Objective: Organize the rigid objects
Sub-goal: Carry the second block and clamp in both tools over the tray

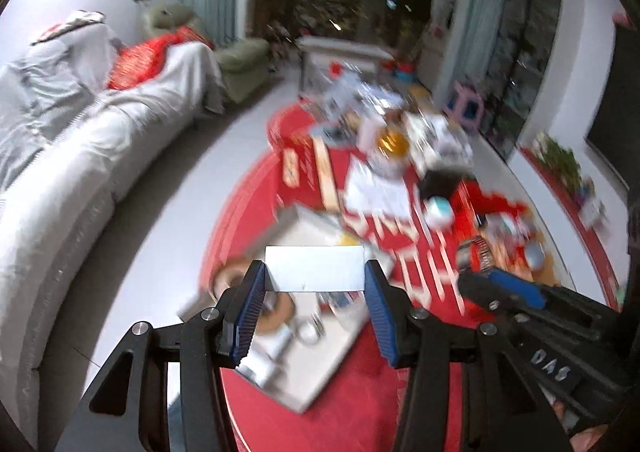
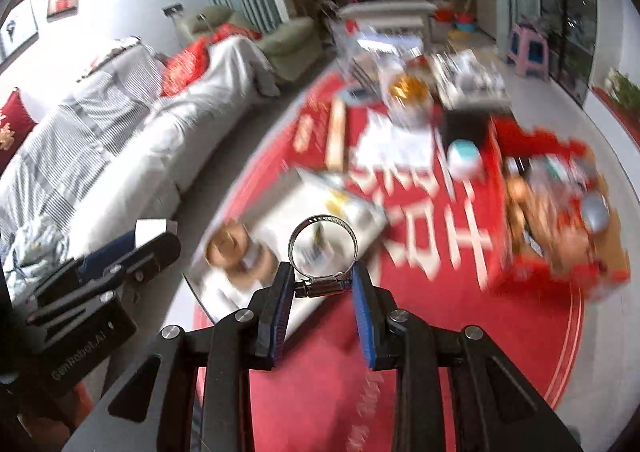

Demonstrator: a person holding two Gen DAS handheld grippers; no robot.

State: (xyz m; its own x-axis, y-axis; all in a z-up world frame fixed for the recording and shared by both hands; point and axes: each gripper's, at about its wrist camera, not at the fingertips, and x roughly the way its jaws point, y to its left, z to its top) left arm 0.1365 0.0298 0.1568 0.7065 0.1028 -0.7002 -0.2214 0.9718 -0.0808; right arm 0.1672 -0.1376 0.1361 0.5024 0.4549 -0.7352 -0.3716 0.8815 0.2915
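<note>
Hose clamp (image 2: 322, 252) pinched in our right gripper (image 2: 322, 280); white block (image 1: 315, 268) clamped across our left gripper (image 1: 315, 288), tray (image 1: 332, 372) below both.

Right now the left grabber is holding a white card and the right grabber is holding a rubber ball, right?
Not quite. The left gripper does hold the white card, but the right gripper holds a metal hose clamp, a shiny ring, not a ball. The right wrist view shows it.
</note>
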